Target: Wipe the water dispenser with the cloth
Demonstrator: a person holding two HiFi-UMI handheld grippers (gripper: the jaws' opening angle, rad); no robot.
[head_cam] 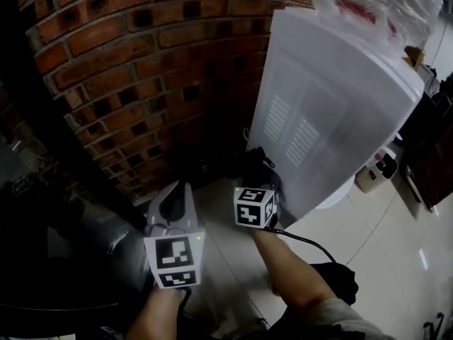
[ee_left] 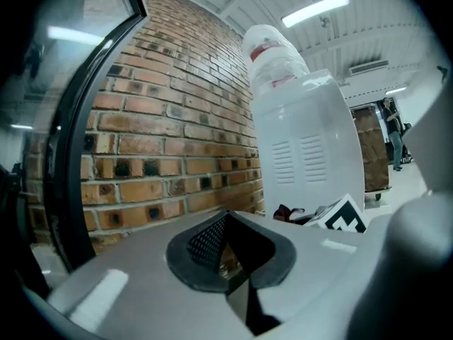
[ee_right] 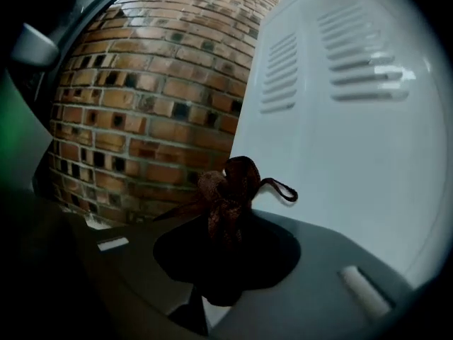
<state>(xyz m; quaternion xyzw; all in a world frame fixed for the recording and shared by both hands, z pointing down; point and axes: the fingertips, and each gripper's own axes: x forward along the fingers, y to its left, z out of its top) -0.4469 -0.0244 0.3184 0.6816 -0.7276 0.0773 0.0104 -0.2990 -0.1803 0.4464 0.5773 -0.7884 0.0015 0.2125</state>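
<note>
Two grippers: we see the right gripper (ee_right: 225, 250) pinching the brown cloth (ee_right: 230, 190), which bunches ahead of its jaws, the water dispenser (ee_right: 347, 161) just beyond. The left gripper (ee_left: 228, 257) has its jaws narrowly apart, empty.

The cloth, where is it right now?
In the right gripper view, the brown cloth is pinched in the right gripper, bunched up in front of the white water dispenser, with the brick wall to its left.

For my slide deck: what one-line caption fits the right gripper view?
The right gripper clamps a bunched brown cloth beside the vented white water dispenser, brick wall behind.
</note>
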